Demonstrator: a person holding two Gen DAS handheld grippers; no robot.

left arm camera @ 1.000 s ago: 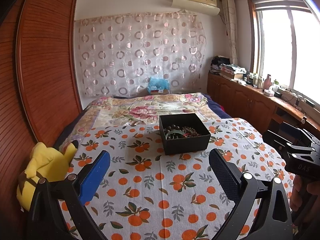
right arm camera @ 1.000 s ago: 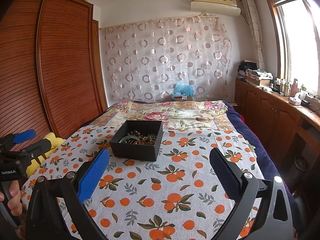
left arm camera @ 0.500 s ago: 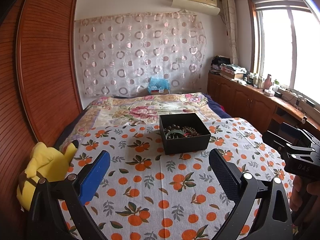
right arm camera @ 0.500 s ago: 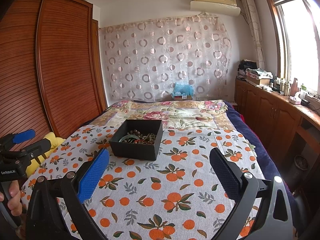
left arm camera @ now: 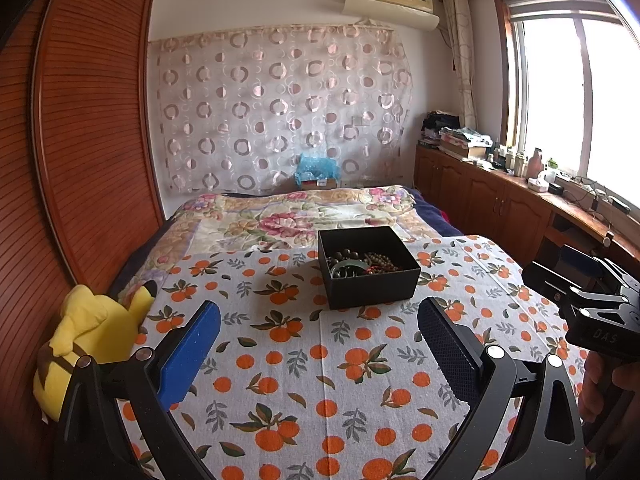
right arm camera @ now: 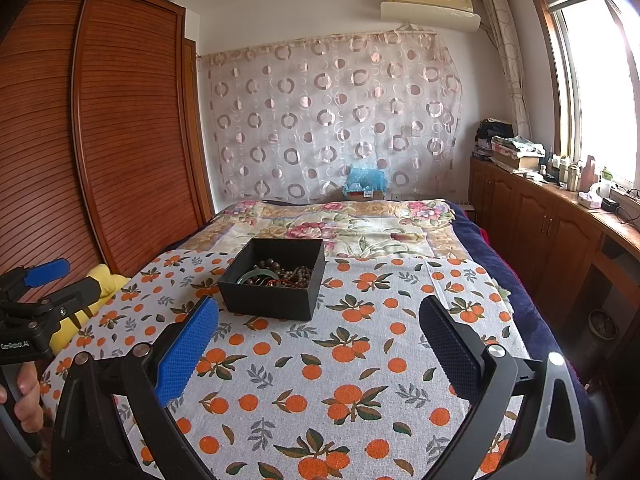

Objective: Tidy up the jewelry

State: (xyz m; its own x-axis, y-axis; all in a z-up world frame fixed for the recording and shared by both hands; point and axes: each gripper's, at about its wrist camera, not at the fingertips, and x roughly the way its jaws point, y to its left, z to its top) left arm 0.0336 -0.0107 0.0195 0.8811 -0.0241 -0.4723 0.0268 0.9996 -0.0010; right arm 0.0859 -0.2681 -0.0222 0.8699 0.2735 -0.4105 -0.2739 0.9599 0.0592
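Looking across the bed, nothing seems to have shifted this past second: both the left gripper (left arm camera: 318, 344) and right gripper (right arm camera: 318, 344) hover spread wide, holding nothing. The jewelry (left arm camera: 362, 265), possibly beads and a bangle, lies heaped inside the black box (left arm camera: 374, 292), so sorting looks either finished or pending.

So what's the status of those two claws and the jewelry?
Left claw open, empty. Right claw likewise. Beads and bangle piled in black box on orange-print cloth. Path clear.
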